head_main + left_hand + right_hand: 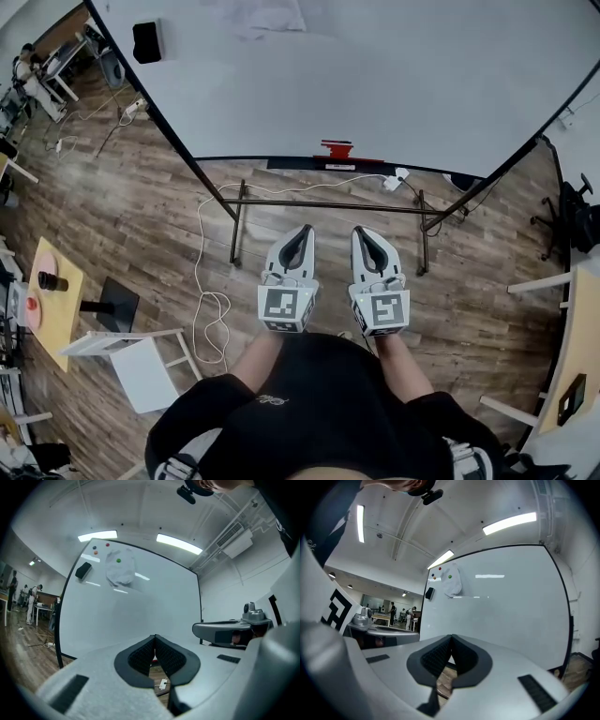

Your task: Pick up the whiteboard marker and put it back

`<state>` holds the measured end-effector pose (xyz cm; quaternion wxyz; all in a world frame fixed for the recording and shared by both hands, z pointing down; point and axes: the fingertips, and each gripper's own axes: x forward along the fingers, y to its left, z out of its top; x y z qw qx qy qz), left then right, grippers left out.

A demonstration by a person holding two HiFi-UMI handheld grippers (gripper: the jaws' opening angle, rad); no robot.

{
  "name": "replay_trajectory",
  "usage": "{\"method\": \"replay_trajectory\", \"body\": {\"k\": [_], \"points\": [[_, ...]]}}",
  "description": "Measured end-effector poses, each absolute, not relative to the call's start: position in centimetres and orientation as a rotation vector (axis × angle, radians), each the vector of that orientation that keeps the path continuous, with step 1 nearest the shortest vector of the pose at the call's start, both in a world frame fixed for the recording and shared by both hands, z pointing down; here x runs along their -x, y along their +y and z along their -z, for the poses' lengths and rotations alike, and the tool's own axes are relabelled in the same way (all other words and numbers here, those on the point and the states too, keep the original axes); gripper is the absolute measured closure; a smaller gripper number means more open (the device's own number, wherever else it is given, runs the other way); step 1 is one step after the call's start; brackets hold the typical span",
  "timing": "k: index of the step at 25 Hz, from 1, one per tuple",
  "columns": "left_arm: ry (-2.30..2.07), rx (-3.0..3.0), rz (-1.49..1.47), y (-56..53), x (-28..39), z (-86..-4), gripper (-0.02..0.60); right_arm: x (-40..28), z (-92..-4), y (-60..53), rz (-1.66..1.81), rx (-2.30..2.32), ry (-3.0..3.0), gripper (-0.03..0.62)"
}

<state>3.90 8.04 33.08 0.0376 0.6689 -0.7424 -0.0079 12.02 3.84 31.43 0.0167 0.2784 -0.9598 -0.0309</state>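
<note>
The big whiteboard [375, 75] stands in front of me on a black frame. Something small and red [336, 148], perhaps the whiteboard marker, rests on the tray at the board's lower edge. My left gripper [305, 230] and right gripper [359, 232] are held side by side at waist height, short of the board. Both point at it. The left gripper [154, 637] has its jaws pressed together with nothing between them. The right gripper [451, 637] is shut the same way and holds nothing. A black eraser [147, 41] sticks to the board's upper left.
The board's stand legs [236, 225] and crossbar lie just ahead on the wood floor. A white cable [202, 281] runs to a power strip [394, 180]. A white chair [141, 361] and a yellow table [54, 300] are at my left, desks at right.
</note>
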Motion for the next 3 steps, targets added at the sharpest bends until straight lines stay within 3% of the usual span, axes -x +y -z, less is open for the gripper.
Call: {"method": "replay_trajectory", "body": {"k": [3], "points": [[-2.281,-2.048,0.013,7.63,-4.59,-33.23,0.575,-12.61,-31.42,3.5,0.098,-0.859,-2.988,0.591]]}}
